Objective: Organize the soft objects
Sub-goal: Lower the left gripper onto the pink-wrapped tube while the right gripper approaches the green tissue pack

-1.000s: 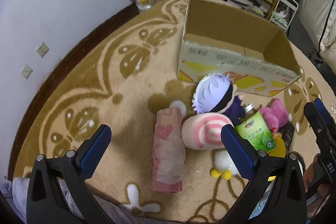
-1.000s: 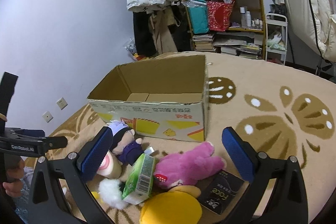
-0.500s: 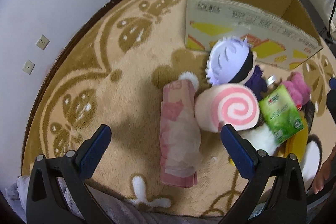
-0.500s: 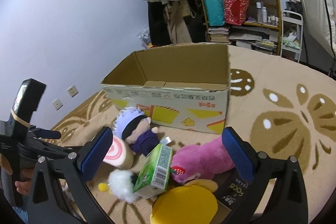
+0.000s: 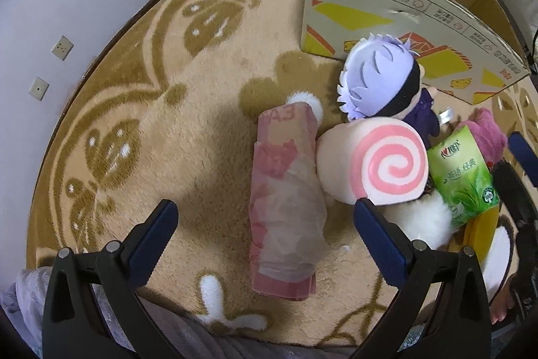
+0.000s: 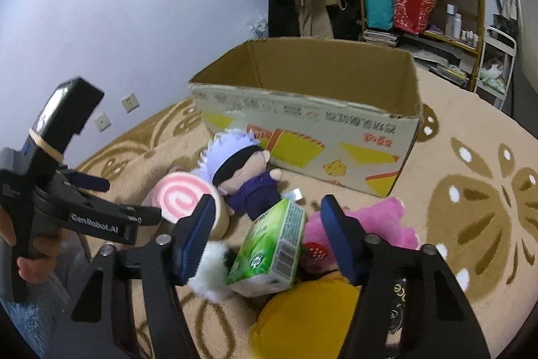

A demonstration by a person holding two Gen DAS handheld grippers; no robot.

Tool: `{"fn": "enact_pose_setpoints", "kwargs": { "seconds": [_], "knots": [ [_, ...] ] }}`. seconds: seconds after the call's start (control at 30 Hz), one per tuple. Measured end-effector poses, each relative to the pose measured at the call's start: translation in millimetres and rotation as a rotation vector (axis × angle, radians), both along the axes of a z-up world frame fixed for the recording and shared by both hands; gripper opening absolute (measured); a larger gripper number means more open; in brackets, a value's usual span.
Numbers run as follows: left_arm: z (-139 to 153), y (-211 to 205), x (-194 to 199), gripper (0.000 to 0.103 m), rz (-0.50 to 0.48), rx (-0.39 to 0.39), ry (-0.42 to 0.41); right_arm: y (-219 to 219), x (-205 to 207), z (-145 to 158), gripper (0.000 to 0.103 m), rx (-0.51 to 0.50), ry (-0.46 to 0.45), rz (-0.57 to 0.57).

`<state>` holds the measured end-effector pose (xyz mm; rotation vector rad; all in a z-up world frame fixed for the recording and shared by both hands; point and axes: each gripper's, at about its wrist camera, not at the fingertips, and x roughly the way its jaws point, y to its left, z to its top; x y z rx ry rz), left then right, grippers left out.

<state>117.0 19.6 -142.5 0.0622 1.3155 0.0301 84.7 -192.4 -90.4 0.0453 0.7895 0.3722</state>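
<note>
A green rectangular pack of tissues lies tilted in a heap of soft toys on a beige patterned carpet, just in front of an open, empty-looking cardboard box. The right tongs now frame this pack: their blue pads have just been closing from fully wide to partly open, with the pack between them. Whether the pads touch it yet cannot be told; nothing looks lifted.

Around the pack lie a pink-and-cream swirl roll cushion, a plush doll with lilac hair and a black blindfold, a magenta plush toy, a white fluffy toy and a round yellow cushion.

The left tongs, wide open and empty, have come lower than a second ago and point steeply down over a rolled pink cloth bundle beside the swirl cushion.

Judging by this, the first pick-up is only beginning: the tissue pack looks the likely first item for the box, the pink bundle possibly next.
</note>
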Motion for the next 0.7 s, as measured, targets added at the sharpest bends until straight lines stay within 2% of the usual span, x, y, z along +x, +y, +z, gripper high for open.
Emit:
{"fn": "enact_pose_setpoints", "kwargs": {
  "seconds": [0.13,0.23,0.57,0.7],
  "knots": [
    [-7.1,0.2,-0.3,0.103,-0.001,0.022,0.043,5.2,0.2,-5.5,0.052,-0.025,0.023,0.025],
    [-16.3,3.7,1.7,0.103,0.019,0.068,0.07,6.4,1.2,-10.6,0.052,-0.045,0.041,0.02],
    [-34.4,7.4,16.6,0.103,0.048,0.087,0.087,15.6,3.1,-24.7,0.052,-0.105,0.088,0.034],
    [-33.5,6.1,15.9,0.088,0.025,0.077,0.077,19.2,1.8,-28.9,0.052,-0.138,0.093,0.022]
  ]
}}
